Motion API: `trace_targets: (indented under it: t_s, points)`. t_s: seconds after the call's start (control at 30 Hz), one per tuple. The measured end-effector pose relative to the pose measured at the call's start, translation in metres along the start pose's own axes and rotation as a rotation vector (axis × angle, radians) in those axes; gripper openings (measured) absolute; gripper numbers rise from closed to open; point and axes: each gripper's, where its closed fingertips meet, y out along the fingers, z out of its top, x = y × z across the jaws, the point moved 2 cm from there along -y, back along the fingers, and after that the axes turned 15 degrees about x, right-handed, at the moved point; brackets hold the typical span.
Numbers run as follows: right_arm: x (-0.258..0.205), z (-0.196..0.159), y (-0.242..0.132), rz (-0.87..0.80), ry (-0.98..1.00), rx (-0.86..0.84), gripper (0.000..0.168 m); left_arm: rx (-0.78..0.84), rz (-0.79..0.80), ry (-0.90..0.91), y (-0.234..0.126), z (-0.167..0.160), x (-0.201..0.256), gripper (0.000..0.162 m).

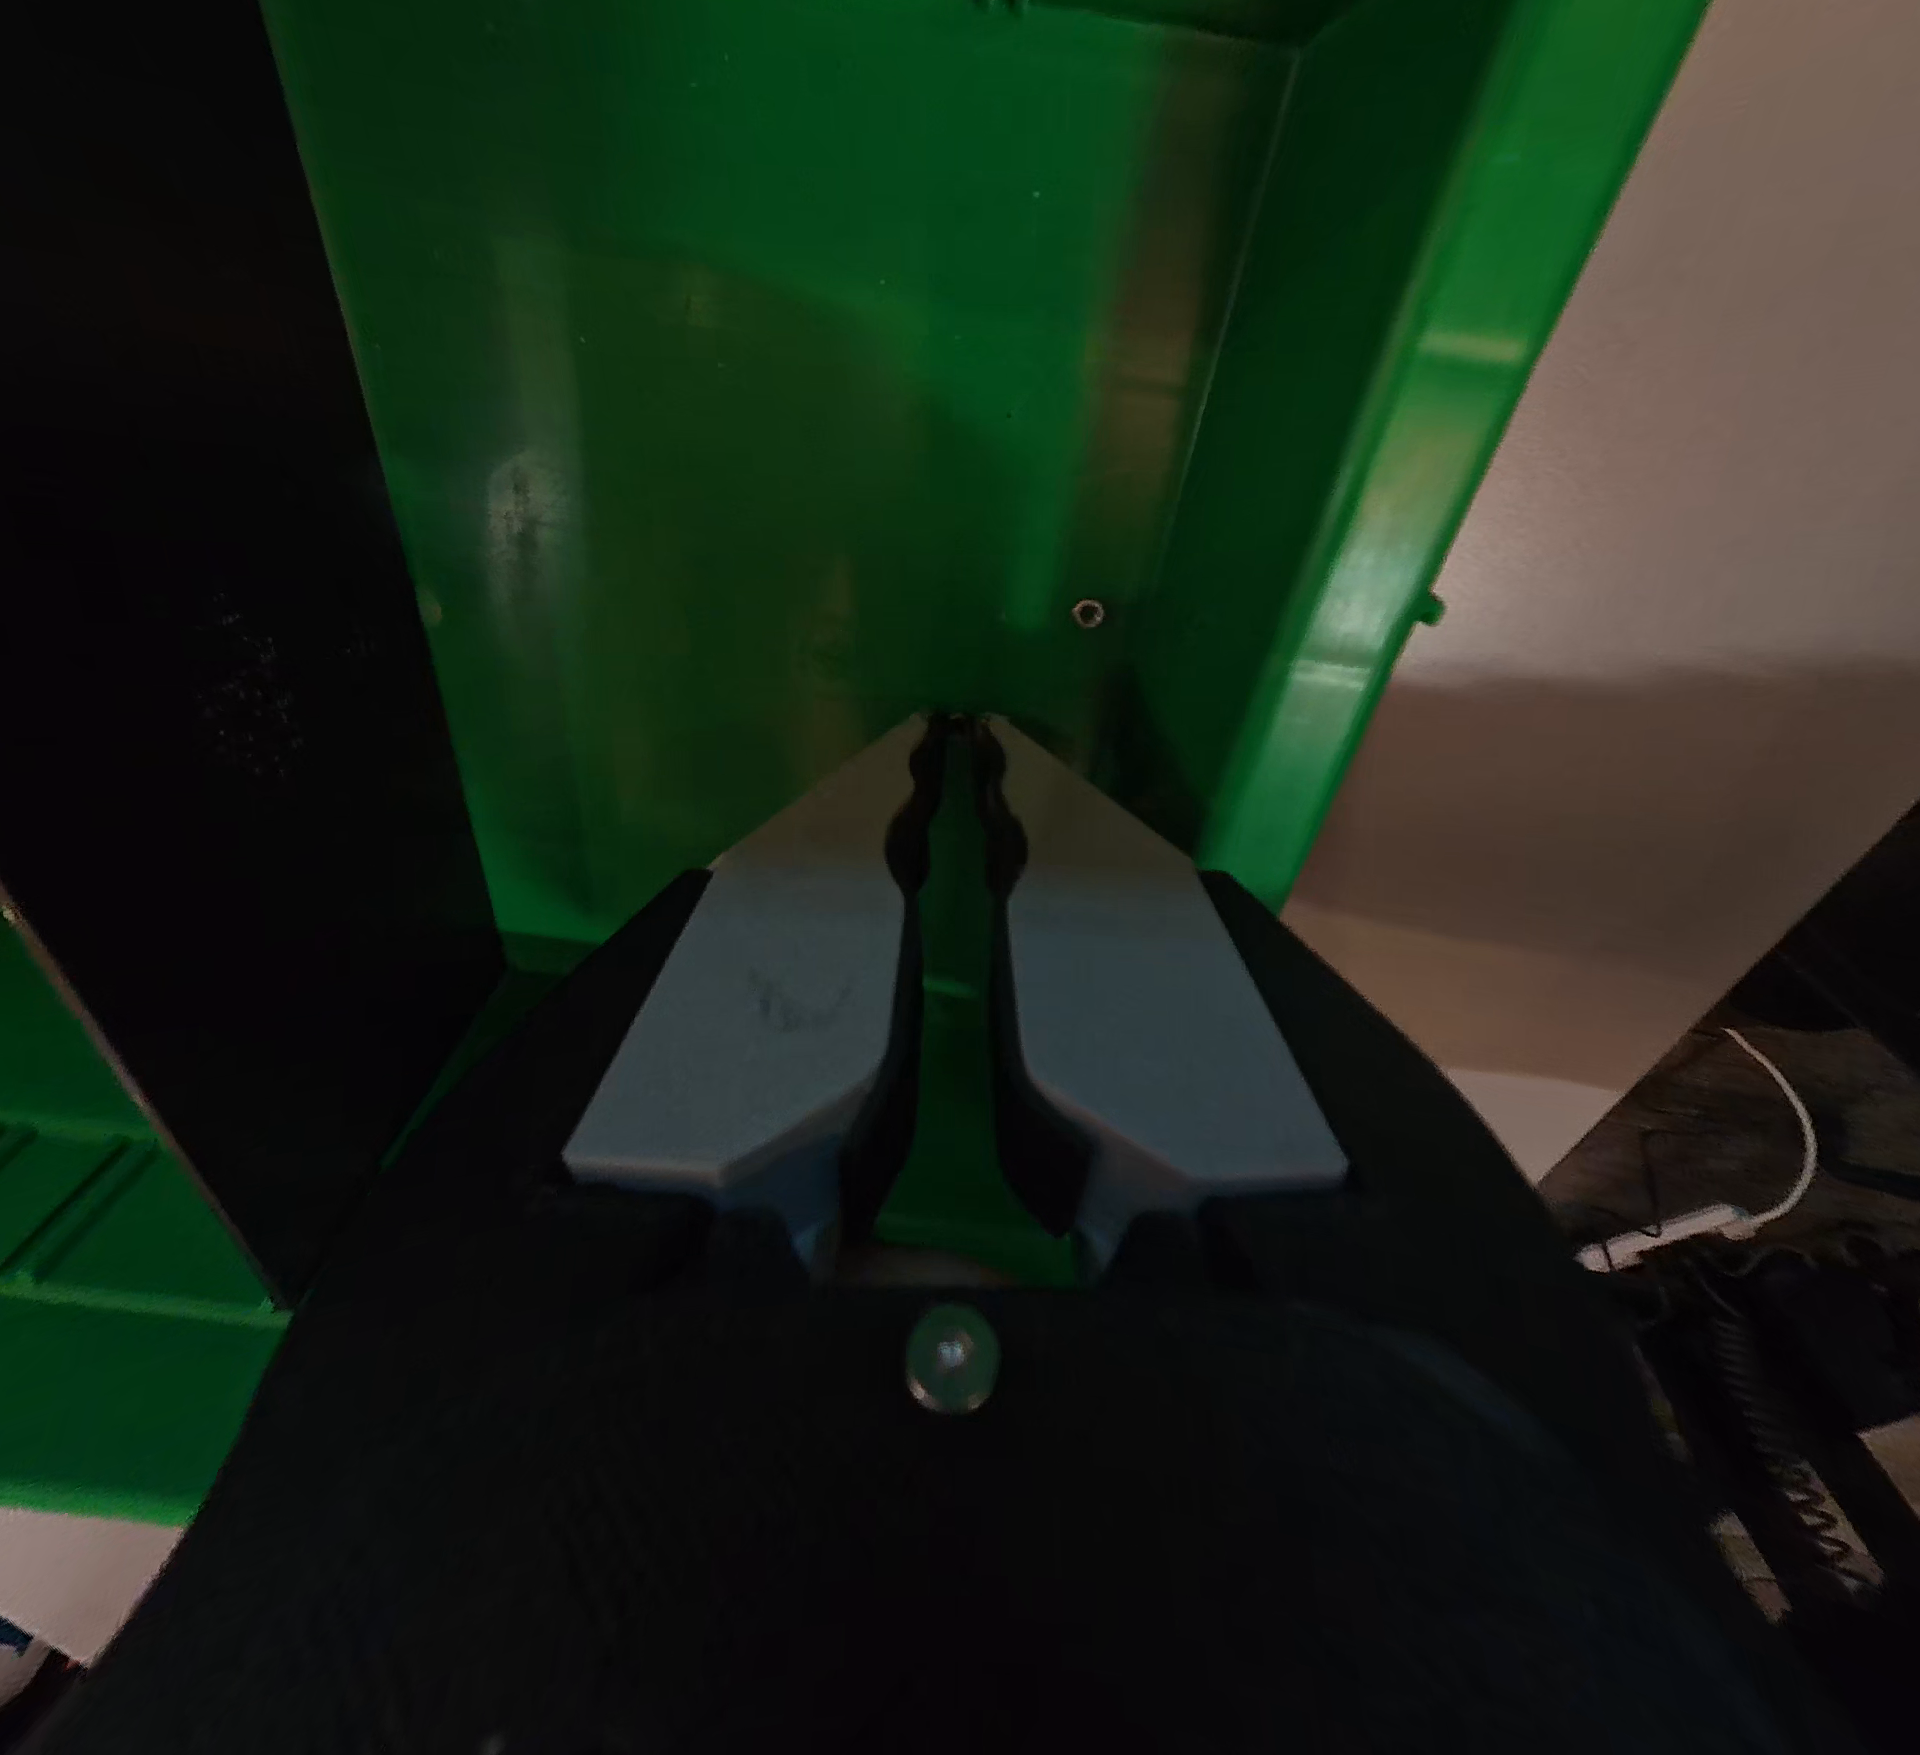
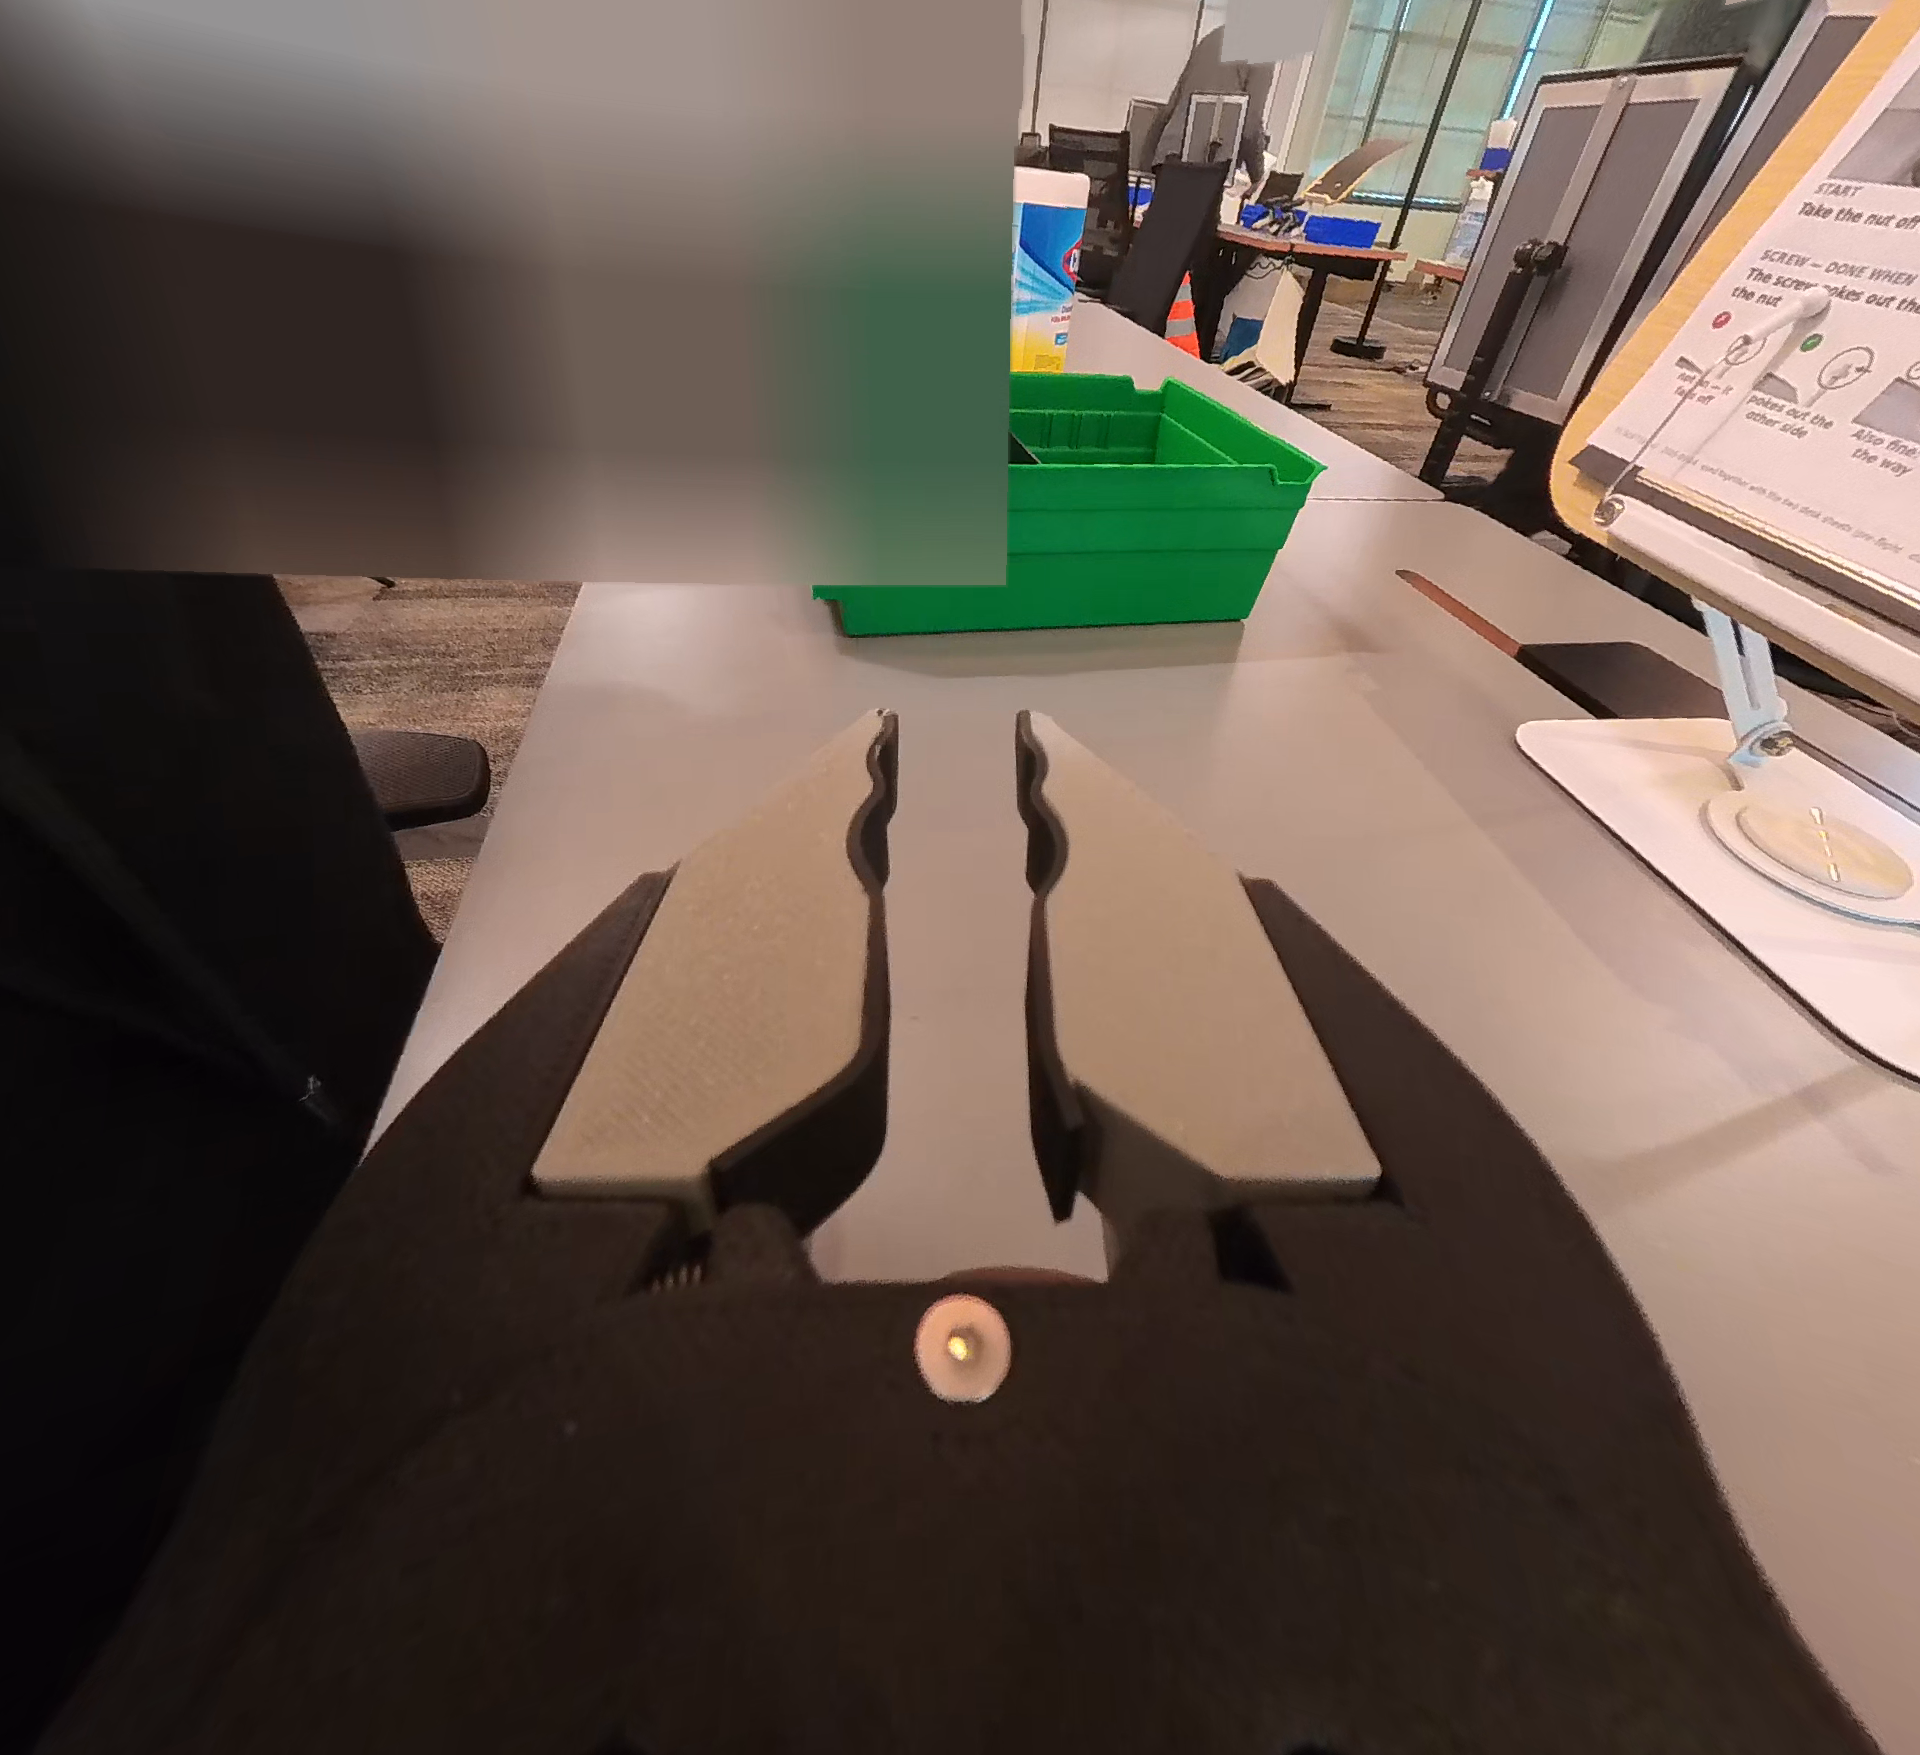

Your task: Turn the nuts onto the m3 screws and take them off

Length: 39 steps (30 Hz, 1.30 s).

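The left gripper (image 1: 954, 718) reaches down into a green bin (image 1: 1351, 562), its tips drawn almost together on the bin floor around something small and dark. It may be a screw or nut, but the dim, blurred left wrist view does not settle what it is or whether it is truly gripped. Just beside the tips, to their right, a single small ring-shaped nut (image 1: 1087, 612) lies loose on the bin floor near the right wall. The rest of the floor that shows is bare green plastic with dull reflections. A dark divider (image 1: 208, 458) walls off the left side, and another green compartment shows only as a corner beyond it.

The right wrist view shows the right gripper (image 2: 954, 729) held above the grey bench (image 2: 1299, 822), well apart from the bin, its fingers parted with a clear gap and nothing between them. Only this view shows the bin (image 2: 1143, 552) from outside, standing on the bench, its left part covered by a blur patch and its contents hidden by the walls. An instruction sheet on a stand (image 2: 1766, 334) rises at the right, and a wipes canister (image 2: 1049, 271) stands behind the bin.
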Motion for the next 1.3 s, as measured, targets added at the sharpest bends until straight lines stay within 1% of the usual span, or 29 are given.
trace_targets:
  t_s: [0.4,0.77,0.9,1.03,1.17,1.3]
  points:
    - [0.000,0.001,0.000,-0.001,-0.001,0.004,0.019,-0.024,-0.008,0.103,0.000,0.000,0.001,0.002]
    - [0.000,0.001,0.000,-0.001,0.001,0.005,0.019,-0.003,-0.018,0.091,-0.001,0.000,0.000,0.001]
    - [-0.001,0.001,0.000,0.000,-0.001,0.007,0.019,0.031,0.003,0.083,-0.008,0.007,-0.003,0.000]
    - [-0.002,0.002,0.000,0.005,-0.003,0.009,0.019,-0.022,-0.009,0.066,-0.004,-0.004,-0.005,0.000]
    - [-0.002,0.003,-0.001,0.002,-0.004,0.011,0.019,0.017,-0.002,0.048,-0.005,-0.001,-0.006,0.000]
    - [-0.002,0.003,-0.001,0.003,-0.002,0.010,0.019,-0.006,0.002,0.032,-0.007,-0.003,-0.006,0.000]
